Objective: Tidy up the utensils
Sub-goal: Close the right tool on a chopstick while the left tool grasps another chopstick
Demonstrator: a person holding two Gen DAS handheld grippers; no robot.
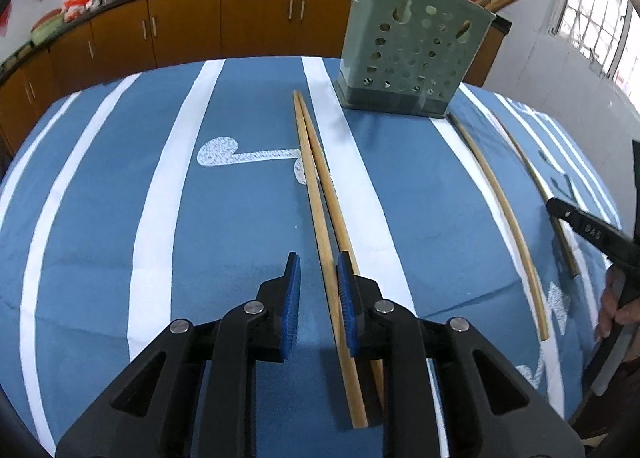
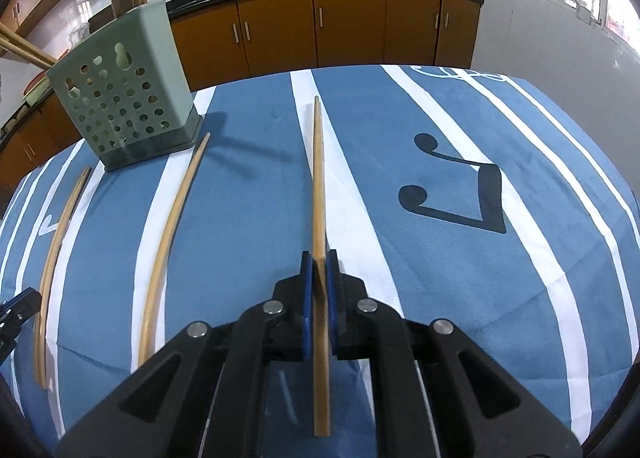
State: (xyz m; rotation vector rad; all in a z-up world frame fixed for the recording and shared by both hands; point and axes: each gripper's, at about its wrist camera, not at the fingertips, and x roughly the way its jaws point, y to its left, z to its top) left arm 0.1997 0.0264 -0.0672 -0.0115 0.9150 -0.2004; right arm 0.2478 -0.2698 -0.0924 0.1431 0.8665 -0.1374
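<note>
My right fingers (image 2: 319, 258) are squeezed shut on one long, thin, tan wooden chopstick (image 2: 318, 178). I hold it near its thick end, and its thin tip points away over the blue cloth with white stripes (image 2: 460, 258) on the surface.

My left fingers (image 1: 319, 266) are only a little way apart. One stick of a pair of tan wooden chopsticks (image 1: 312, 178) lies between the blue pads; the other runs under the right pad. I see a gap on the left side, so I don't think they are gripped yet.

These sticks look very light, hard and smooth. They should not bend, but they could roll or swing in a pinch. I think holding closer to the middle would stop the swing.

One more tan chopstick (image 2: 172, 234) lies alone on the cloth. The pale green plastic holder with round holes (image 2: 124, 98) stands behind it, with sticks already in it.

Those sticks are cut off at the top. I can't see the holder's opening or count what's inside.
</note>
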